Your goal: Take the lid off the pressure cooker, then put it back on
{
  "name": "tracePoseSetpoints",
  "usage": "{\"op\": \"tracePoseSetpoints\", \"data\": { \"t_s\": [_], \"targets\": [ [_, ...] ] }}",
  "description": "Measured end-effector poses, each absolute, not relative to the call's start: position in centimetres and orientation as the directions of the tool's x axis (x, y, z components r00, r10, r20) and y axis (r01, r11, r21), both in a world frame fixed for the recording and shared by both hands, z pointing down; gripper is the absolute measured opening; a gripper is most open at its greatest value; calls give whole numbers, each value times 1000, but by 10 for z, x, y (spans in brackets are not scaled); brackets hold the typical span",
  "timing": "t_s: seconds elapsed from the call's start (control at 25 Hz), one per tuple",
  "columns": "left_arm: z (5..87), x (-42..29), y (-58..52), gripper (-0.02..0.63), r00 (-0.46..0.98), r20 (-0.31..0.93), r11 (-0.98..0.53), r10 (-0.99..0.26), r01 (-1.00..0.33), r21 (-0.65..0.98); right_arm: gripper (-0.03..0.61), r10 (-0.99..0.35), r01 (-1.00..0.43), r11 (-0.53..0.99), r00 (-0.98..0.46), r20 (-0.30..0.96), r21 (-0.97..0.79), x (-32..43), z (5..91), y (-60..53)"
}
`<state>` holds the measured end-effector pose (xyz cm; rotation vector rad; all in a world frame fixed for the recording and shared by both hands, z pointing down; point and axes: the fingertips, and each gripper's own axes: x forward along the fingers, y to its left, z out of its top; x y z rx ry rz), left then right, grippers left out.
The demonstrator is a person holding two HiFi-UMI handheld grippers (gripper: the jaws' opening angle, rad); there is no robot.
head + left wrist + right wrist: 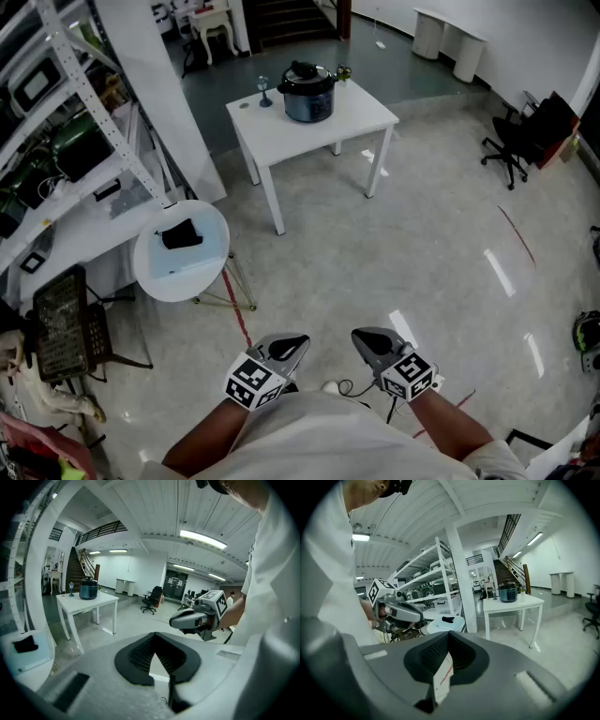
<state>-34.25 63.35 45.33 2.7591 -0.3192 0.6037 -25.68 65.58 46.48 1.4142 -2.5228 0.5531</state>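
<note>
Two grippers sit low in the head view, at 6 o'clock, close against the person's body. The left gripper (292,344) and the right gripper (367,337) lie side by side with a strip of floor (422,253) between them. Both point toward 12 o'clock and dip slightly down.

In the left gripper view the dark ribbed pads (140,654) meet at their tips, so the jaws are together with nothing between them. The right gripper view shows the same: its pads (435,652) are closed tip to tip and empty, with only floor showing behind.

The cooker (308,97) stands well apart from both grippers, at 12 o'clock, on a white table (361,117). It sits toward the table's far edge. Its lid (303,74) is on it, black handle up.

On the same table a small bottle (264,93) stands just beside the cooker at its 9 o'clock. A small plant (343,72) stands near it at its 2 o'clock.

At 10 o'clock from the grippers is a round table (204,267) with a black thing (181,234) lying on it. Beyond that, at 9 to 11 o'clock, run white shelves (89,108) crowded with gear.

A black chair (509,148) stands at 2 o'clock, near the wall. A thin red line (517,236) marks the floor below it.
</note>
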Motion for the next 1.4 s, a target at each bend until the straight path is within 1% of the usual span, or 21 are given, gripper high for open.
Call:
{"op": "tracePoseSetpoints", "data": {
  "t_s": [0.16, 0.4, 0.6, 0.64, 0.68, 0.72, 0.76, 0.84, 0.88, 1.12, 1.4],
  "targets": [
    [447, -363, 602, 6, 897, 418, -940, -143, -255, 225, 12, -783, -856, 477, -518, 346, -202, -281, 461, 622],
    [456, -404, 570, 6, 896, 417, -934, -149, -266, 239, 12, -760, -841, 503, -540, 361, -198, -325, 463, 588],
    [455, -421, 549, 9, 911, 390, -938, -137, -246, 246, 12, -746, -836, 509, -547, 380, -203, -349, 465, 571],
    [454, -423, 544, 42, 913, 385, -941, -135, -240, 239, 12, -743, -834, 511, -549, 383, -206, -353, 466, 568],
    [454, -425, 538, 94, 915, 381, -944, -131, -233, 235, 12, -739, -832, 513, -553, 385, -210, -358, 468, 565],
    [454, -429, 531, 134, 918, 377, -945, -126, -227, 234, 12, -738, -831, 513, -555, 384, -216, -363, 469, 562],
    [454, -433, 525, 161, 920, 374, -946, -121, -220, 237, 14, -738, -830, 511, -556, 383, -222, -368, 470, 558],
    [456, -444, 512, 180, 923, 368, -948, -113, -211, 237, 14, -741, -833, 504, -553, 380, -227, -380, 472, 550],
    [457, -450, 504, 189, 923, 367, -950, -114, -210, 233, 14, -744, -835, 500, -550, 380, -229, -385, 474, 545],
    [461, -471, 468, 189, 923, 346, -937, -169, -260, 234, 23, -724, -834, 506, -550, 416, -220, -400, 484, 529],
    [462, -459, 431, 193, 917, 350, -930, -190, -283, 236, 20, -712, -828, 508, -558, 425, -237, -388, 489, 499]
  ]
}}
